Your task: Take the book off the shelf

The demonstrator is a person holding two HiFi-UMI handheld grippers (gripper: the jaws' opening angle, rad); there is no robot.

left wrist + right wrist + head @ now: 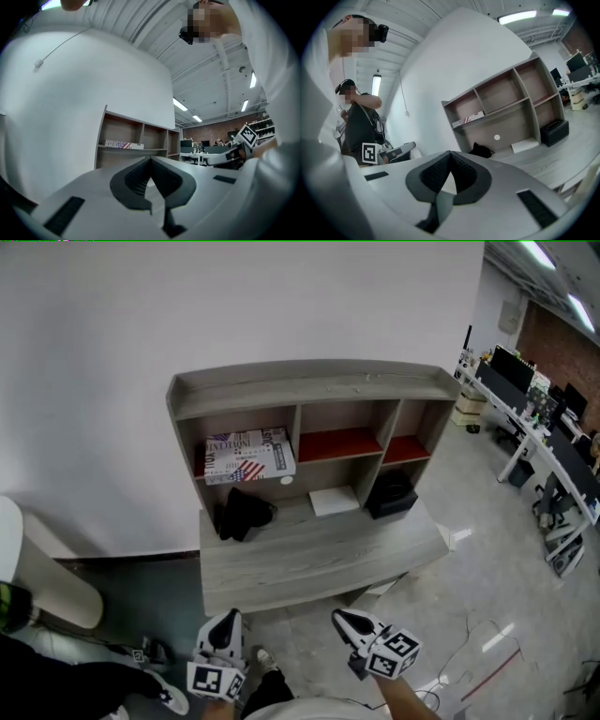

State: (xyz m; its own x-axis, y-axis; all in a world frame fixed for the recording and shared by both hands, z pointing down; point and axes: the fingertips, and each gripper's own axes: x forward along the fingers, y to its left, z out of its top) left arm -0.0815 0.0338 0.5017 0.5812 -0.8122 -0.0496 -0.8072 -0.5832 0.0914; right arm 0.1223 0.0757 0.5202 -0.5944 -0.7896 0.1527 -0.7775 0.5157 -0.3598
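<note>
The book (pixel 249 455), its cover printed with text and a flag, lies flat on the upper shelf of the left compartment of a grey wooden desk hutch (pixel 309 385). It also shows far off in the left gripper view (pixel 123 145) and the right gripper view (pixel 468 118). Both grippers hang low in front of the desk, well short of the shelf. My left gripper (pixel 223 626) (pixel 150 159) has its jaws together with nothing between them. My right gripper (pixel 349 622) (pixel 449 153) is likewise shut and empty.
On the desktop (pixel 319 559) lie a black bundle (pixel 242 514), a white flat item (pixel 334 500) and a black box (pixel 390 493). Office desks with monitors (pixel 544 418) stand at the right. A person (pixel 358 122) stands at the left in the right gripper view.
</note>
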